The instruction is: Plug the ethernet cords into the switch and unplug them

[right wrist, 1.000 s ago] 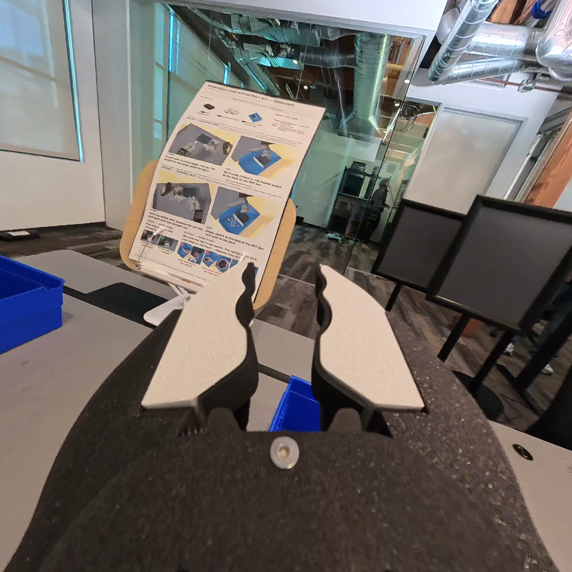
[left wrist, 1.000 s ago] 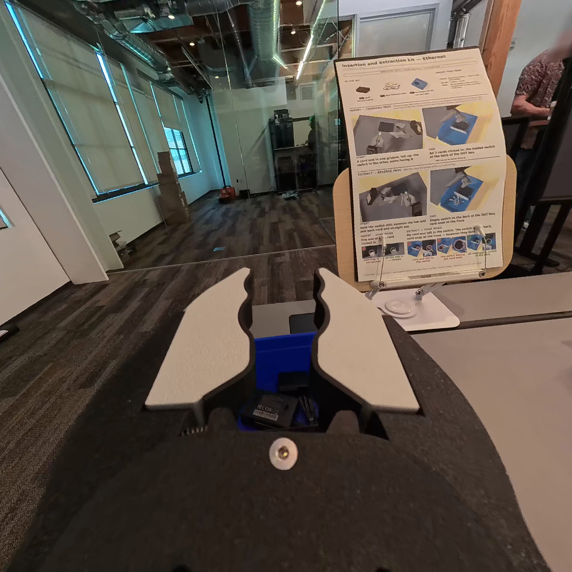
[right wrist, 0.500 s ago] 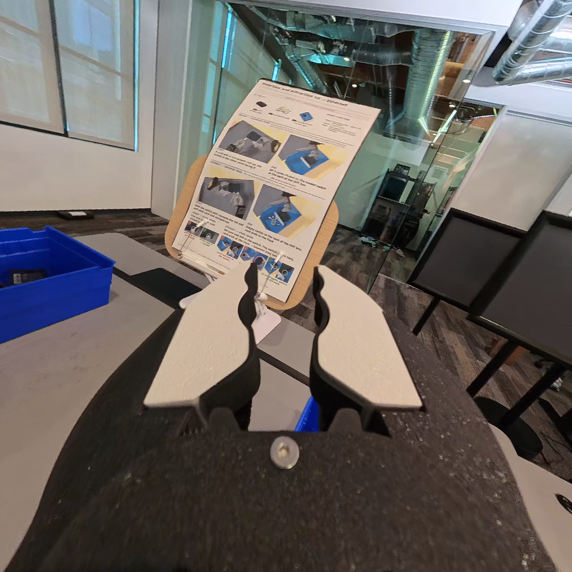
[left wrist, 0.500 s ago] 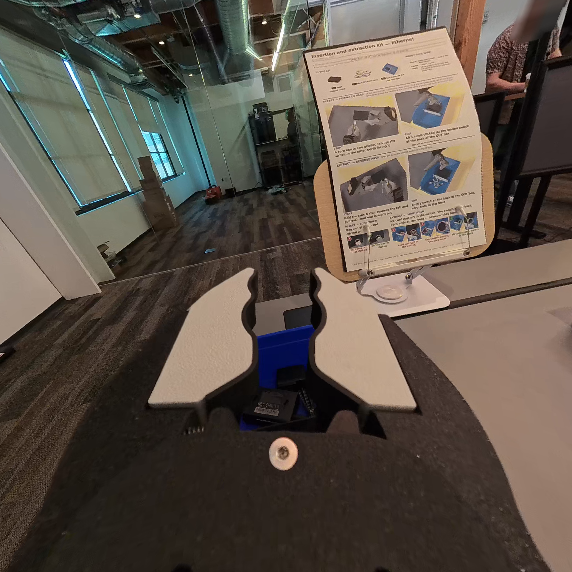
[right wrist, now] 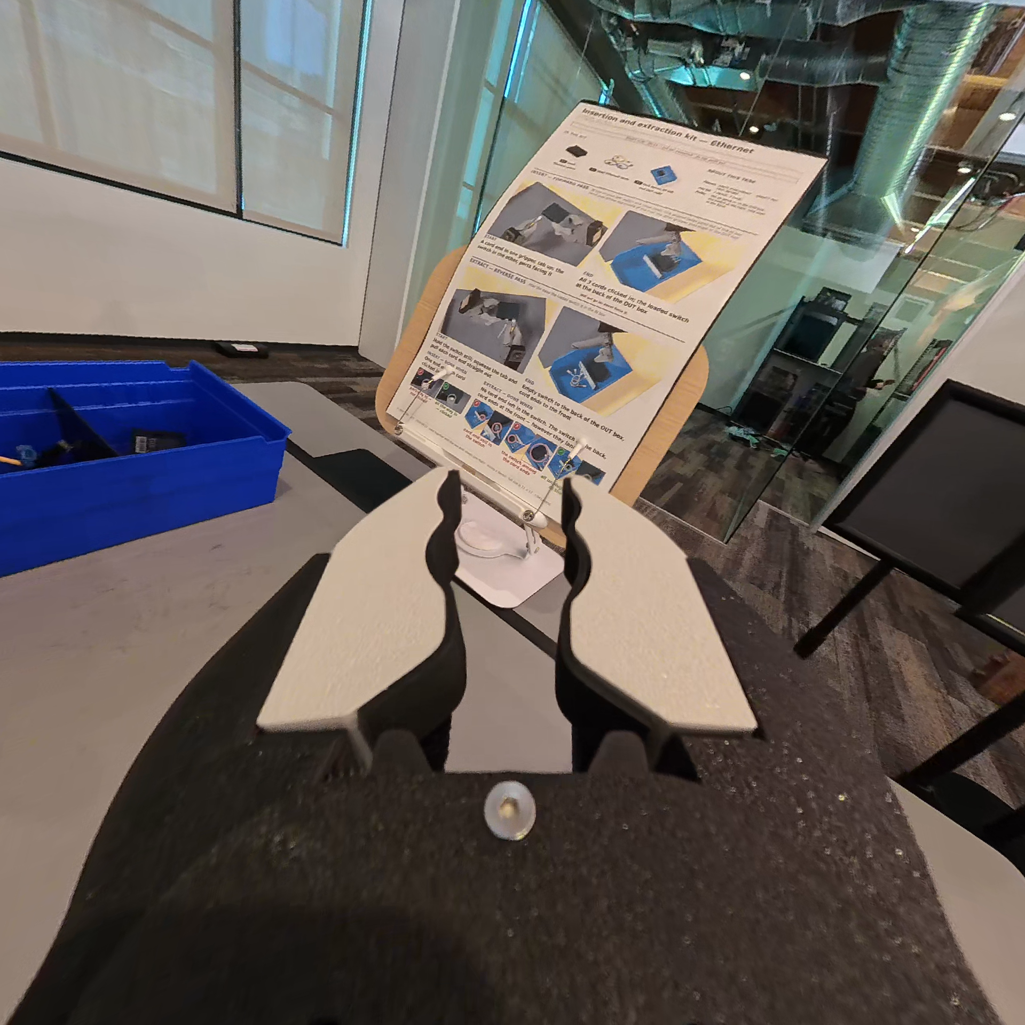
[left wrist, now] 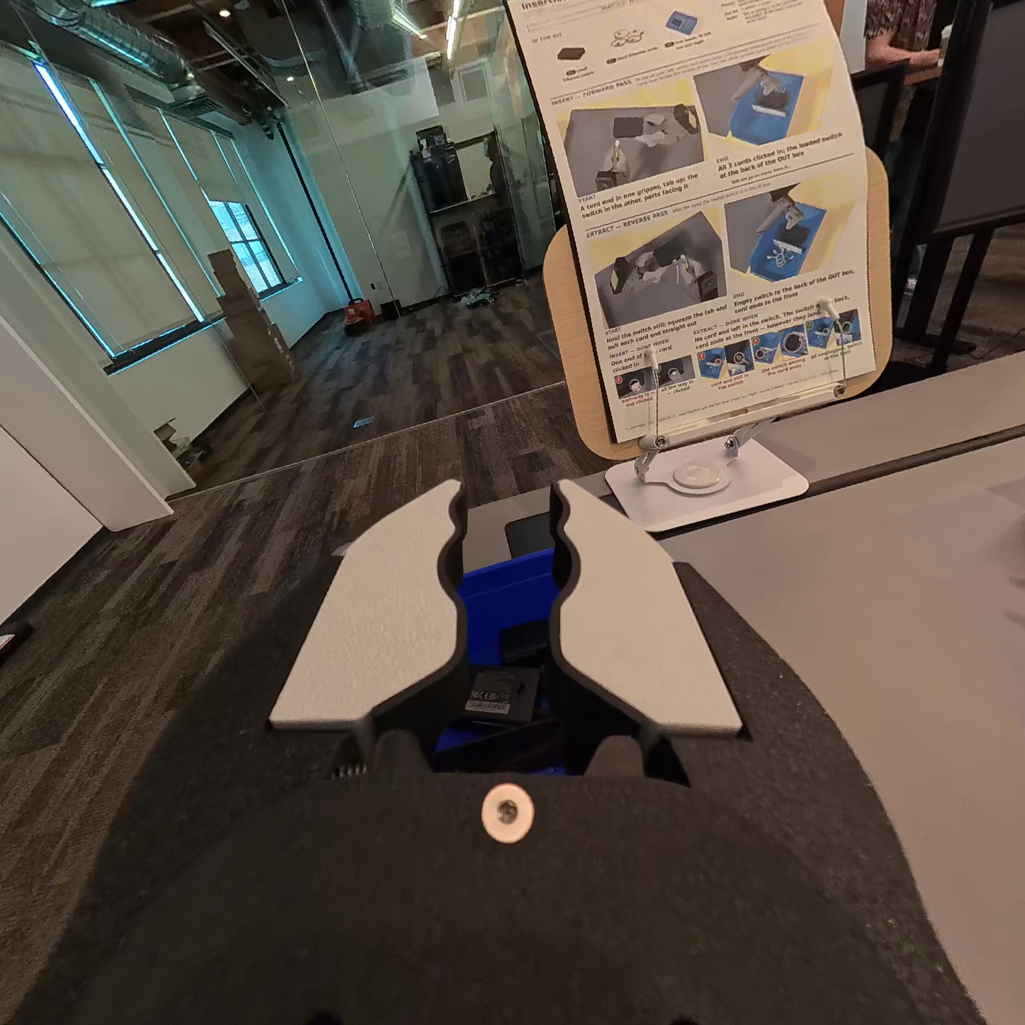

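— So, where are we in the job?

— Right at the start, I'd judge. My left gripper hangs above the blue plastic bin low in the centre of the left wrist view. Between the fingers I can see a small flat black box lying label-up in the bin, which I take to be the switch. Nothing is plugged in that I can see.

— And the cords?

— In the right wrist view that bin sits at the left edge of the frame on the grey tabletop. A black divider splits it: a tangle with a light-blue piece lies on the left of it, probably the cords, though too small to be sure. A dark box lies to its right.

— How are the jaws?

— Left: narrowly parted, holding nothing, pads clear of everything. My right gripper is a touch wider, also empty, pointed at the white base of the stand holding the printed instruction sheet, mid-frame.

— Next move?

— I'd lower the left into the bin and widen it first; the gap looks tight for that box. The right must swing left to fetch a cord end.
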Motion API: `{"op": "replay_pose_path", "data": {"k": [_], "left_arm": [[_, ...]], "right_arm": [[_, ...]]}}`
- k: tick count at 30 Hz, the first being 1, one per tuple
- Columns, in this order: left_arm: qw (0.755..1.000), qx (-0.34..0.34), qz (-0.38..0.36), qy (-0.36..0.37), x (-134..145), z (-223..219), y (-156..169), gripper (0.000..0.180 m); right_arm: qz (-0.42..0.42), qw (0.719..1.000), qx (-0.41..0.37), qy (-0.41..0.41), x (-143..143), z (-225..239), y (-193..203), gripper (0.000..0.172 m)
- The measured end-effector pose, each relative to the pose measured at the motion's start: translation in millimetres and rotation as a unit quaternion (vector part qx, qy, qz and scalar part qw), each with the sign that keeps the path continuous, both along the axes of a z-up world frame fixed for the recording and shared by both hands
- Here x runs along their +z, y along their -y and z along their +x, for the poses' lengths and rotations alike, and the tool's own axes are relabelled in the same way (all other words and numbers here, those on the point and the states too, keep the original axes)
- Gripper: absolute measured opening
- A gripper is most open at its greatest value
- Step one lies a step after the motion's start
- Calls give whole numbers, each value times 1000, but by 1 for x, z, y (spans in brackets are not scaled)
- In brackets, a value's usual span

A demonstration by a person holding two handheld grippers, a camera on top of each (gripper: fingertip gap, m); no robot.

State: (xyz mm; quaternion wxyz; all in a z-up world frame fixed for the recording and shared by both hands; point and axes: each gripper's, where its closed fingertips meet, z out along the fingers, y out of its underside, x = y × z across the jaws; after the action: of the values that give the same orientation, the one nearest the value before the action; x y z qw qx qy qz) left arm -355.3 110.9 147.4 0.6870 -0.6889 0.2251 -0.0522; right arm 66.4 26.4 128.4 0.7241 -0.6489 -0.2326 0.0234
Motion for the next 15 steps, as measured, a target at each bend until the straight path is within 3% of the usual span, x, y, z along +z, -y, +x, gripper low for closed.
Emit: {"op": "replay_pose_path", "data": {"k": [15], "left_arm": [[999,15,-32,-38,-18,-11,-8,27]], "right_arm": [[-16,999,8,32,-18,-11,-12,37]]}}
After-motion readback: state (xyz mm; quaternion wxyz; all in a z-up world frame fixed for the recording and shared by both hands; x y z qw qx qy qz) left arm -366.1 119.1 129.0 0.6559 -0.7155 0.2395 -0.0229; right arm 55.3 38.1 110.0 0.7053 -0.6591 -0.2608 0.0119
